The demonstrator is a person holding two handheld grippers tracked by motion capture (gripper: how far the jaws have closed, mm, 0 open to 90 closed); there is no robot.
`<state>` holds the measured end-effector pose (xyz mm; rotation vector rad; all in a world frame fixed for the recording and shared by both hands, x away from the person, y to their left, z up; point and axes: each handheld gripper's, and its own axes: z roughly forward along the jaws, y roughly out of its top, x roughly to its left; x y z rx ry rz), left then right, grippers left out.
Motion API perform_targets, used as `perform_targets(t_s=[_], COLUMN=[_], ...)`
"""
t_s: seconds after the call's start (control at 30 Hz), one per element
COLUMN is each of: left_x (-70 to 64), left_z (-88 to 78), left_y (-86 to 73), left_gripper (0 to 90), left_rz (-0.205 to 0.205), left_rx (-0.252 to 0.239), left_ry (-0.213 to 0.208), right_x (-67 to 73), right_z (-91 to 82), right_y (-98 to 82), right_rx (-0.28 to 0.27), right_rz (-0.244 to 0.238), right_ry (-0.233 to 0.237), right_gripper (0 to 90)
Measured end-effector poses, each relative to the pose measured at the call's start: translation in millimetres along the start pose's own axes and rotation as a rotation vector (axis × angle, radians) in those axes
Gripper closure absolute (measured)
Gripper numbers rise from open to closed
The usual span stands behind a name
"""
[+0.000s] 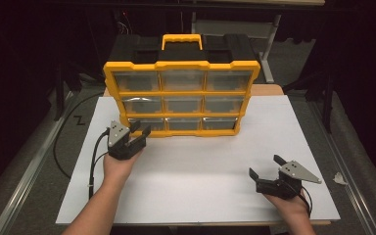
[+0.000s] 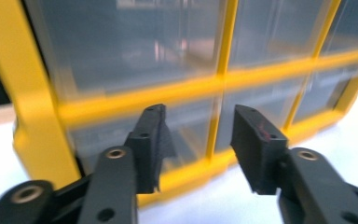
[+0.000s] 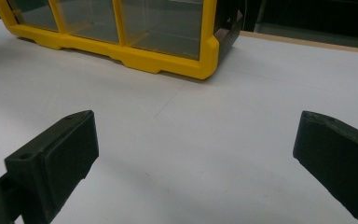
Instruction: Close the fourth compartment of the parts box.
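Left gripper [image 1: 140,131] at the lower left drawer of the yellow drawer cabinet [image 1: 181,64]; right gripper [image 1: 267,166] idle.

The cabinet stands upright at the back of the white table [image 1: 196,166], nine clear drawers facing the person. Left jaws are partly apart with nothing between them, just before the bottom-left drawer [image 2: 135,126]; contact cannot be judged, as the left gripper view is blurred. Drawer contents are indistinct. Right jaws stand wide apart over bare table, well clear of the cabinet, whose upper part is cut off in the right gripper view.

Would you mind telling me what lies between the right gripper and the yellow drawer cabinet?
Nothing: the right gripper view shows only bare white tabletop from the right gripper to the yellow drawer cabinet.
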<state>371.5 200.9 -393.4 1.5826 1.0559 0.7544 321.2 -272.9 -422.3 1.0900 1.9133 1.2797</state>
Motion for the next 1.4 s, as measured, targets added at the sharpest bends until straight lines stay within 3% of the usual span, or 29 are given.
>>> perform_targets(t_s=[0.13,0.2,0.27,0.4,0.47,0.53,0.63,0.7,0.77,0.87,1.03,1.13,1.4], left_x=[1.2,1.6,2.6,5.4,5.6,3.6,0.5,-0.7,-3.3,-3.0,2.8,4.9,6.9], left_z=[-7.0,-12.6,-19.4,-36.5,-45.4,-54.4,-67.8,-73.2,-77.5,-82.6,-83.5,-82.7,-79.1], left_y=[-19.8,-28.3,-36.0,-43.4,-45.4,-48.7,-56.7,-58.5,-61.0,-61.5,-57.9,-59.4,-60.6], left_gripper=[42.0,35.6,28.0,17.4,11.6,0.3,0.2,0.2,0.2,0.2,0.2,0.2,0.2], left_rz=[0.006,-0.01,-0.021,-0.019,0.013,0.056,0.087,0.062,0.059,0.022,0.011,0.031,0.028], left_rx=[0.049,0.064,0.083,0.117,0.122,0.116,0.081,0.076,0.072,0.057,0.023,0.029,0.047], left_ry=[-0.009,-0.036,-0.1,-0.134,-0.114,-0.051,-0.029,-0.069,-0.076,-0.092,-0.085,-0.088,-0.097], right_x=[-0.4,-0.6,-1.8,-2.7,-2.7,-1.7,1.1,2.4,3.7,4.6,3.6,3.0,4.4], right_z=[-1.0,-1.6,-1.9,-2.5,-1.8,-0.8,-0.7,-1.5,-2.7,-4.1,-4.2,-1.5,0.4], right_y=[-0.3,-0.4,-0.8,-1.4,-1.5,-1.4,-0.4,0.6,1.9,2.7,1.7,0.0,-1.2], right_rx=[-0.002,-0.003,-0.002,-0.002,-0.001,0.001,0.0,-0.005,-0.012,-0.018,-0.019,-0.01,0.003], right_rz=[0.002,0.003,0.002,0.007,0.012,0.016,0.004,0.003,0.003,0.0,-0.003,0.005,-0.005], right_ry=[-0.003,-0.004,-0.004,-0.01,-0.009,-0.005,0.0,0.004,0.002,0.004,-0.002,-0.004,0.005], right_gripper=[1.2,1.2,1.2,1.2,1.2,1.2,1.2,1.2,1.1,1.1,1.1,1.1,1.1])
